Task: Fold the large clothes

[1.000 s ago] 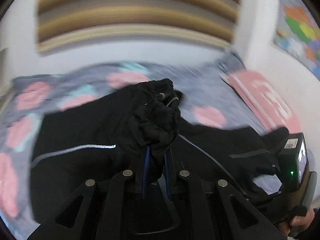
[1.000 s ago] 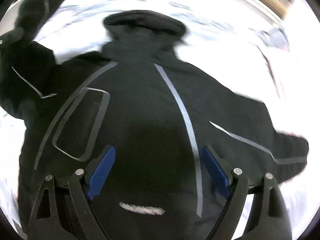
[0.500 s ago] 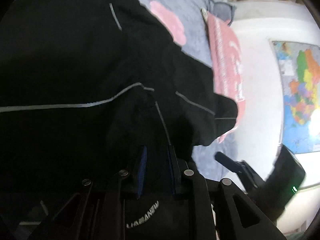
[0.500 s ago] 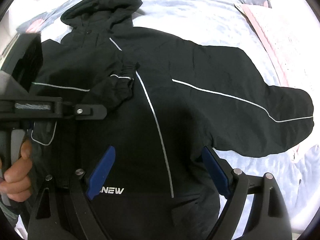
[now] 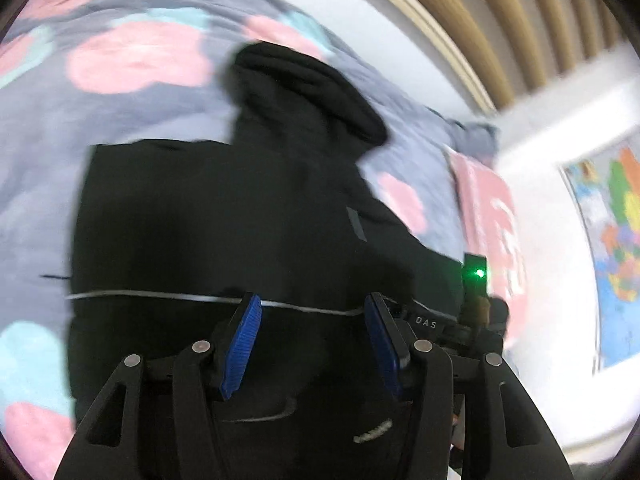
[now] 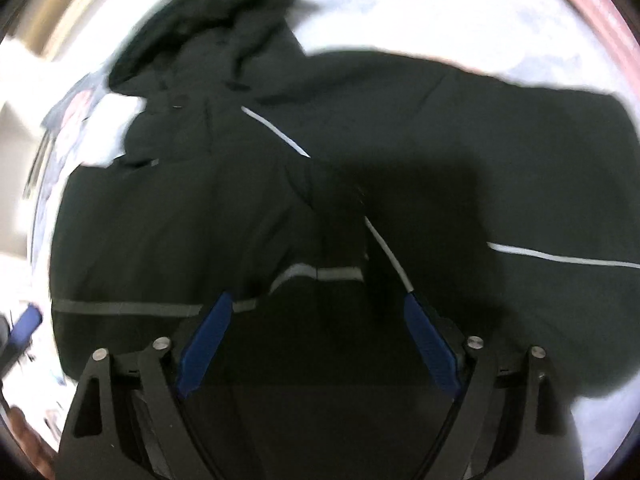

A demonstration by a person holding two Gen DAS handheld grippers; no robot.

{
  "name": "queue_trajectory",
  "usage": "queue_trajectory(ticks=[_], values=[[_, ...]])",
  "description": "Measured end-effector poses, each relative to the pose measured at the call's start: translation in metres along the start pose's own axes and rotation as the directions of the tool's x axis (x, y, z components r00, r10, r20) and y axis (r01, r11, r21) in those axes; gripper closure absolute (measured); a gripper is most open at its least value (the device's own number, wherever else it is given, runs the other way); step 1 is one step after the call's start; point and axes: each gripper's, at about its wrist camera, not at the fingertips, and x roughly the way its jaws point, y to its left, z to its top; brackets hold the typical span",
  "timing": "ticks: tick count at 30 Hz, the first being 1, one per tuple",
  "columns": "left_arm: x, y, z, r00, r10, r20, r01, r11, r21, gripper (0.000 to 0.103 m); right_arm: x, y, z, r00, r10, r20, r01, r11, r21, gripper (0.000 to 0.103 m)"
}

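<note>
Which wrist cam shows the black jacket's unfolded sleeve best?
Right wrist view: the black hooded jacket's outstretched sleeve with its white piping runs across to the picture's right. The left wrist view shows only the hood and body; that sleeve is mostly hidden.

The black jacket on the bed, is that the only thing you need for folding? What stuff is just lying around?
For the folding:
- black jacket
- left hand-held gripper, jaws open, just been opening
- right hand-held gripper, jaws open, just been closing

Just lying about:
- flowered bedspread
- pink cloth
- wall map
</note>
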Motion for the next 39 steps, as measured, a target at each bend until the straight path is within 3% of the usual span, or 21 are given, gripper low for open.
queue_trajectory(ticks=[1, 3, 6, 8, 10, 13, 16, 19, 22, 27, 30, 33, 37, 39], values=[[-0.003, 0.007, 0.003, 1.0, 0.018, 0.012, -0.018, 1.0, -0.018, 0.048, 0.0, 0.005, 0.002, 1.0, -0.012, -0.001, 0.012, 1.0, -0.023, 0.058], [-0.01, 0.017, 0.006, 0.995, 0.089, 0.038, -0.089, 0.996, -0.018, 0.048, -0.016, 0.023, 0.0, 0.998, -0.023, 0.061, 0.03, 0.993, -0.114, 0.063], [-0.006, 0.033, 0.023, 0.984, 0.173, 0.047, -0.173, 0.985, 0.008, 0.048, -0.058, 0.034, -0.005, 0.981, -0.084, 0.177, 0.115, 0.978, -0.174, 0.065], [-0.008, 0.04, 0.035, 0.98, 0.194, 0.041, -0.196, 0.98, 0.04, 0.048, -0.096, 0.024, -0.006, 0.955, -0.124, 0.268, 0.171, 0.972, -0.159, 0.065], [0.007, 0.039, 0.039, 0.977, 0.211, 0.024, -0.212, 0.974, 0.085, 0.048, -0.121, 0.002, -0.005, 0.942, -0.133, 0.309, 0.174, 0.979, -0.108, 0.065], [0.042, 0.047, 0.039, 0.969, 0.247, -0.027, -0.242, 0.963, 0.119, 0.048, -0.116, -0.03, 0.001, 0.942, -0.195, 0.274, 0.219, 0.974, -0.059, 0.065], [0.089, 0.066, 0.031, 0.925, 0.373, -0.077, -0.362, 0.923, 0.13, 0.048, -0.074, -0.054, 0.001, 0.96, -0.22, 0.175, 0.229, 0.973, -0.033, 0.065], [0.103, 0.076, 0.024, 0.917, 0.393, -0.071, -0.382, 0.915, 0.127, 0.048, -0.034, -0.067, -0.008, 0.959, -0.262, 0.106, 0.268, 0.963, -0.04, 0.063], [0.107, 0.075, 0.026, 0.908, 0.411, -0.079, -0.397, 0.905, 0.153, 0.048, -0.018, -0.075, -0.011, 0.961, -0.254, 0.107, 0.258, 0.966, -0.029, 0.061], [0.093, 0.067, 0.028, 0.91, 0.41, -0.068, -0.392, 0.901, 0.188, 0.048, -0.03, -0.085, -0.004, 0.976, -0.205, 0.074, 0.204, 0.979, 0.017, 0.056], [0.061, 0.046, 0.024, 0.939, 0.342, -0.025, -0.329, 0.921, 0.209, 0.048, -0.065, -0.075, -0.006, 0.972, -0.183, 0.144, 0.185, 0.983, -0.003, 0.048], [0.039, 0.029, 0.015, 0.954, 0.301, 0.001, -0.293, 0.928, 0.232, 0.048, -0.094, -0.054, -0.01, 0.957, -0.173, 0.232, 0.194, 0.978, -0.071, 0.042], [0.044, 0.028, 0.002, 0.957, 0.291, -0.015, -0.281, 0.935, 0.214, 0.048, -0.079, -0.023, -0.017, 0.966, -0.149, 0.212, 0.183, 0.971, -0.154, 0.042], [0.064, 0.04, -0.006, 0.94, 0.334, -0.064, -0.318, 0.93, 0.187, 0.048, -0.049, -0.019, -0.018, 0.965, -0.203, 0.164, 0.23, 0.959, -0.164, 0.042]])
